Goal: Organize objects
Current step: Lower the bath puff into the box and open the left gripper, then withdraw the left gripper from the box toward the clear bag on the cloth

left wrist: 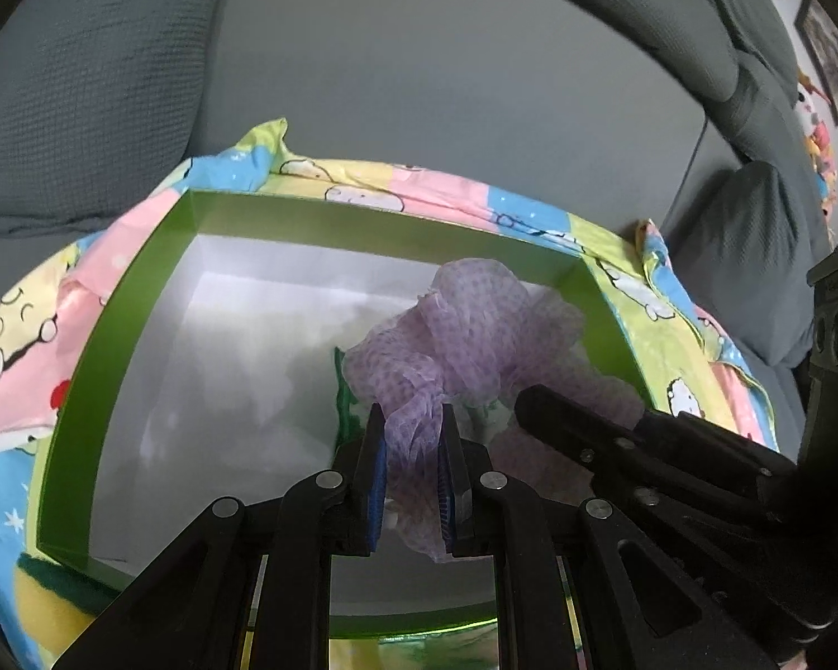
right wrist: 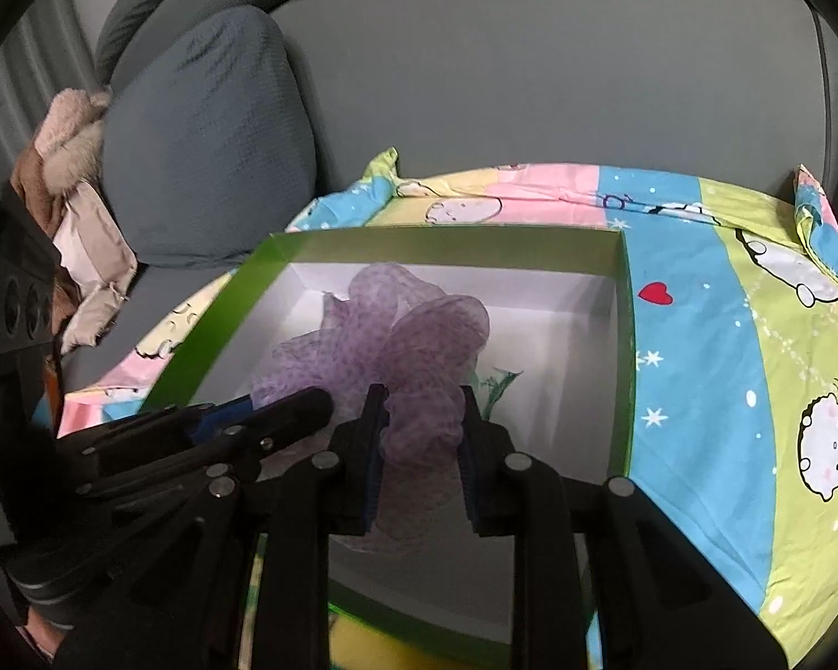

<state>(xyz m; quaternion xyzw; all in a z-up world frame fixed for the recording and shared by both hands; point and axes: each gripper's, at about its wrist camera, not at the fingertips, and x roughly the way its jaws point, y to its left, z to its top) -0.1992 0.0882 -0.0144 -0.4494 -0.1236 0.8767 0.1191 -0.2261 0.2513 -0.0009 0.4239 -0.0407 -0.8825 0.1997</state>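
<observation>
Nearest the lens in the left wrist view, the left gripper [left wrist: 410, 446] is seen clamped on a bunch of purple dotted cloth [left wrist: 469, 324], the fabric pinched between its blue-padded fingers [left wrist: 377, 480]. In the right wrist view, the right gripper [right wrist: 422, 430] is likewise closed on the same purple dotted cloth [right wrist: 396, 335], a fold of it squeezed between the two pads. The cloth is held over the inside of a green-walled box [left wrist: 112, 301] with a white floor, and it billows up towards twelve o'clock from both grippers. A green-printed item [left wrist: 343, 391] is partly seen beneath the cloth on the box floor; what it is cannot be told. From the left wrist, the right gripper [left wrist: 536, 399] is seen entering at three o'clock, just beside the cloth. The box is set on a pastel cartoon-print sheet [right wrist: 726, 335]. Grey cushions [right wrist: 206, 156] are seen at ten o'clock in the right wrist view.
</observation>
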